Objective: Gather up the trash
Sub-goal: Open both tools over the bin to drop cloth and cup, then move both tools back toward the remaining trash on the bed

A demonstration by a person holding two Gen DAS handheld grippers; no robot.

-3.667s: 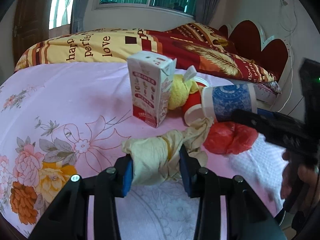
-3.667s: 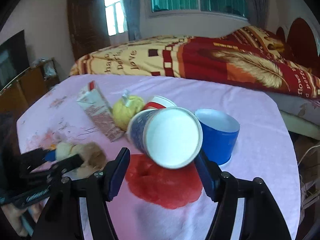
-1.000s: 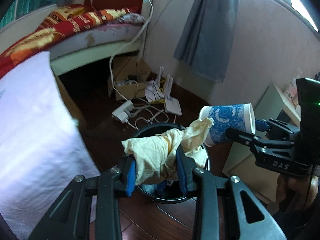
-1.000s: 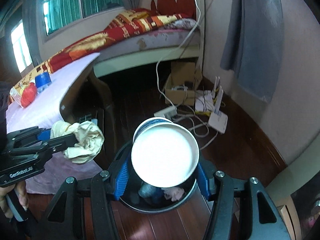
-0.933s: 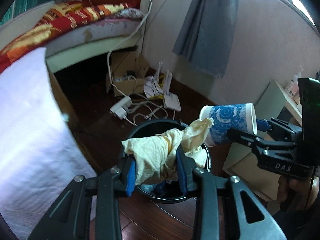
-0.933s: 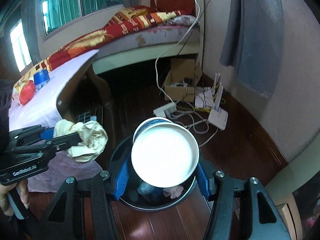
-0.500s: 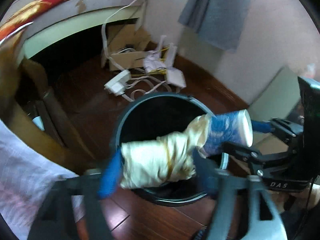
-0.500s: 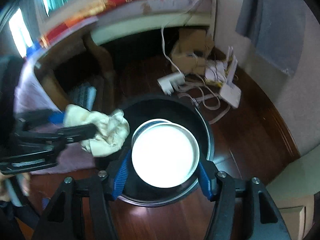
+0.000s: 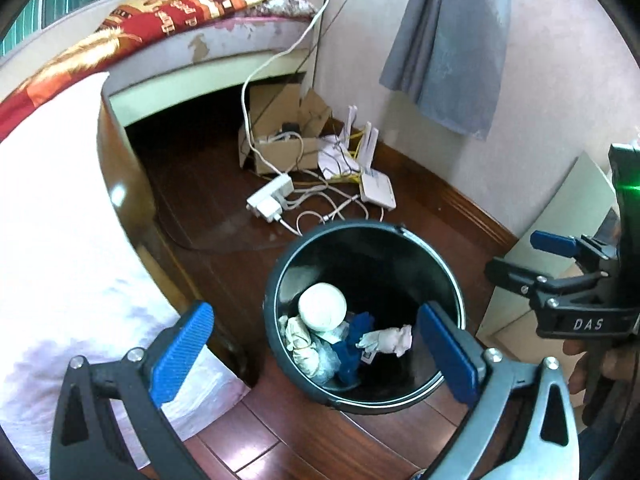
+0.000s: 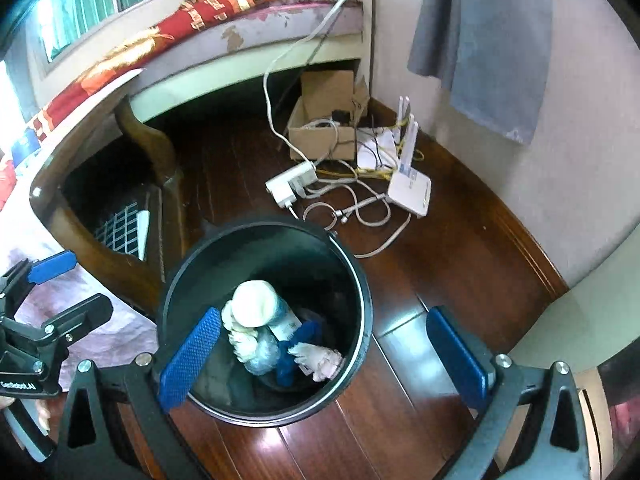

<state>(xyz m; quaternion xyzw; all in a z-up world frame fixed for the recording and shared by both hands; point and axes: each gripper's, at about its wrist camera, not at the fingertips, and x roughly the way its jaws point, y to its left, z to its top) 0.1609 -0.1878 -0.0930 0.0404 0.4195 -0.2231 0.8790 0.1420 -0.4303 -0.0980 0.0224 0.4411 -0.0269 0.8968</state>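
A black round trash bin (image 9: 450, 280) stands on the dark wood floor; it also shows in the right wrist view (image 10: 360, 280). Inside lie the blue-patterned paper cup (image 9: 322, 307) (image 10: 256, 304), the crumpled yellowish rag (image 9: 298, 340) (image 10: 240, 338), a blue scrap and other paper trash. My left gripper (image 9: 316, 354) is open and empty above the bin. My right gripper (image 10: 324, 360) is open and empty above the bin; it also appears at the right of the left wrist view (image 9: 532, 256).
The table with the pink cloth (image 9: 52, 240) is at the left, its wooden leg (image 10: 160, 152) near the bin. A cardboard box (image 10: 324, 128), power strip (image 10: 292, 184), router (image 10: 410, 192) and cables lie on the floor beyond the bin. A bed (image 9: 180, 12) stands behind.
Both grippers have opened. The rag has dropped from the left gripper and the paper cup from the right gripper; both now lie in the bin.
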